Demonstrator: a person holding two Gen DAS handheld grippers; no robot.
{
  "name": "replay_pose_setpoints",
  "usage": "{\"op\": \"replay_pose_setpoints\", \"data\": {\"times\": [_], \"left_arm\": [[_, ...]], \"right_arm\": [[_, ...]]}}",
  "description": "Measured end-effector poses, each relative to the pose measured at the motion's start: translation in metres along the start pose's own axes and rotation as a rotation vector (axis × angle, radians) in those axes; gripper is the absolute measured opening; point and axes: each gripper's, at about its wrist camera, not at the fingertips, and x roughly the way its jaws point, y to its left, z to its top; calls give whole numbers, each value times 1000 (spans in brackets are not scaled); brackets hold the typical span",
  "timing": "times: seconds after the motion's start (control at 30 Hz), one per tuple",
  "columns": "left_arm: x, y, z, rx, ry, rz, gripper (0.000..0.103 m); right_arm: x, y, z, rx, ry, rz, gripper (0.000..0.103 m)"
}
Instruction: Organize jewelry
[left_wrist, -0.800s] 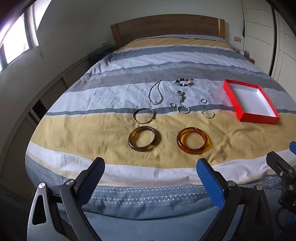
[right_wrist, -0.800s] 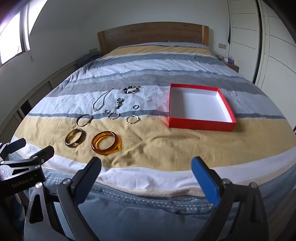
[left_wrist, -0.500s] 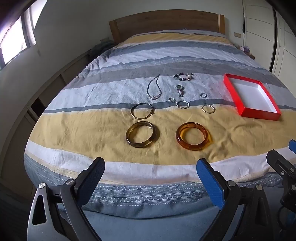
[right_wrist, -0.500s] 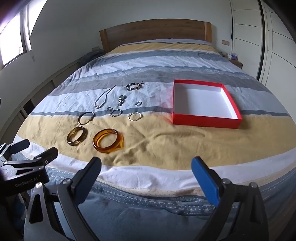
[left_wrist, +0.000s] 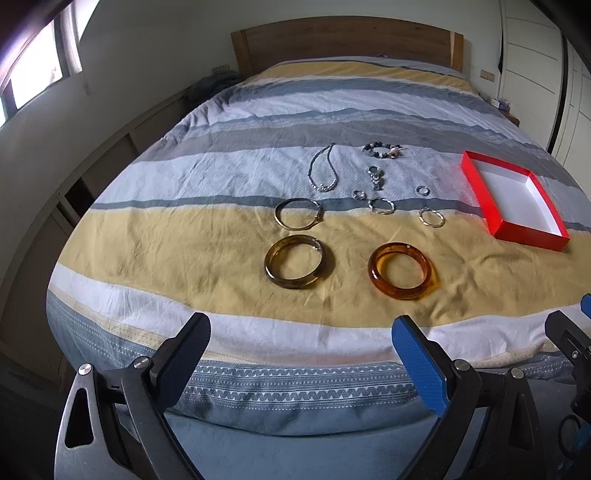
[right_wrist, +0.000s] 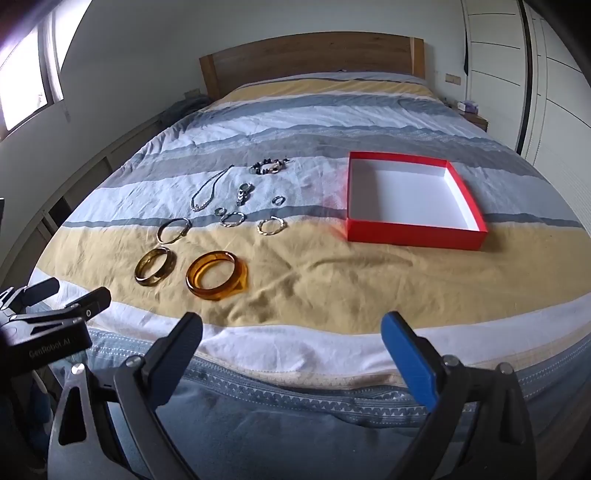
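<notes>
Change: both cameras have edged nearer the bed (left_wrist: 207, 236); the jewelry lies as before.
Left gripper (left_wrist: 301, 338): jaws spread wide, holding nothing, over the bed's foot.
Right gripper (right_wrist: 291, 332): jaws spread wide, holding nothing.
Amber bangle (left_wrist: 400, 270): on the yellow stripe, beside the olive bangle (left_wrist: 294, 261).
Necklace (left_wrist: 322, 172): farther up, near the small rings.
Red box (right_wrist: 410, 195): open, right of the jewelry.

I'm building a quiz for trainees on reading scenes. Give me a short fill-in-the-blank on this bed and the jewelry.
1. The red box holds ____ jewelry so far.
2. The two thick amber bangles, the darker bangle and the orange bangle, lie on the bedspread's ____ stripe.
3. Both the left gripper and the right gripper have jaws that stand ____.

Missing words: no; yellow; open
</notes>
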Motion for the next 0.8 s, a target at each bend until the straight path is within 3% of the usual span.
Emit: {"op": "replay_pose_setpoints", "data": {"times": [0.37,0.8], "left_arm": [[12,23,5,-43,30,17,98],[16,14,13,-8,13,-26,98]], "right_arm": [[3,6,11,-10,9,39,97],[12,14,18,-42,31,19,97]]}}
